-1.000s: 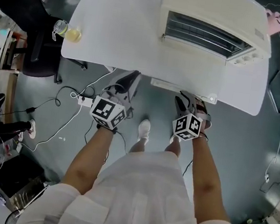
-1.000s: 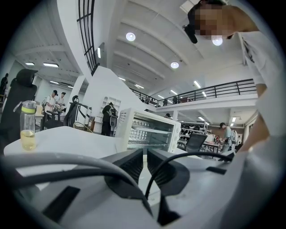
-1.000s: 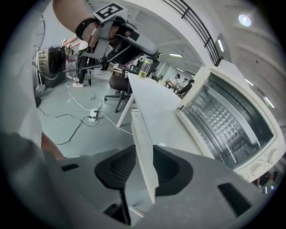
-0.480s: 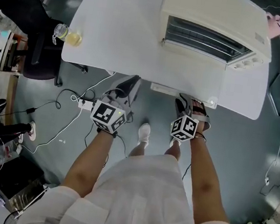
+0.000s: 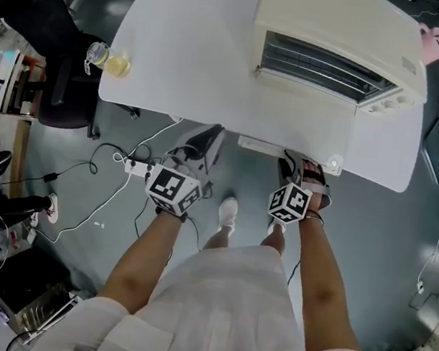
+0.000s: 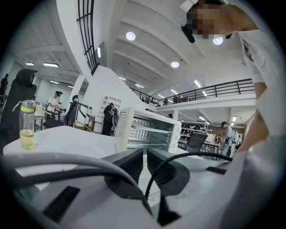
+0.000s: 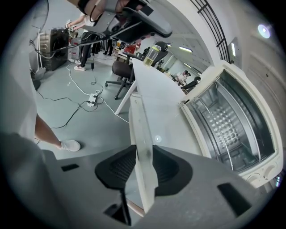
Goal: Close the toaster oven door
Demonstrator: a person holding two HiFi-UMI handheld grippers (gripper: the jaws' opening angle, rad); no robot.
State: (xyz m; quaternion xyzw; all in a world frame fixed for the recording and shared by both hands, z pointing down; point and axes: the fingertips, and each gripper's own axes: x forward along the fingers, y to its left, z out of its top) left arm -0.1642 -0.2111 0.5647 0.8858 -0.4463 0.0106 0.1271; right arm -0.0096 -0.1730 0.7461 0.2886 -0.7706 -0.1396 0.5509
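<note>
The cream toaster oven [image 5: 337,33] stands on the white table [image 5: 188,53] with its cavity [image 5: 324,68] open. Its door [image 5: 315,127] lies folded down flat toward me. At the table's near edge my right gripper [image 5: 301,168] is shut on the door's front edge [image 5: 276,148]. The right gripper view shows the pale door edge [image 7: 140,129] clamped between the right gripper's [image 7: 143,165] black pads, the oven's cavity [image 7: 232,125] beyond. My left gripper [image 5: 202,140] hangs shut and empty below the table edge, left of the door. The left gripper [image 6: 145,163] faces the oven [image 6: 147,132].
A bottle of yellow liquid [image 5: 106,57] stands at the table's left edge. A black chair [image 5: 56,67] is beside that corner. On the grey floor lie a power strip with cables [image 5: 135,167], and my shoe [image 5: 227,211] is under the table edge.
Almost nothing: the head view has drifted slightly. The right gripper keeps its hold on the door edge, and the door stays down.
</note>
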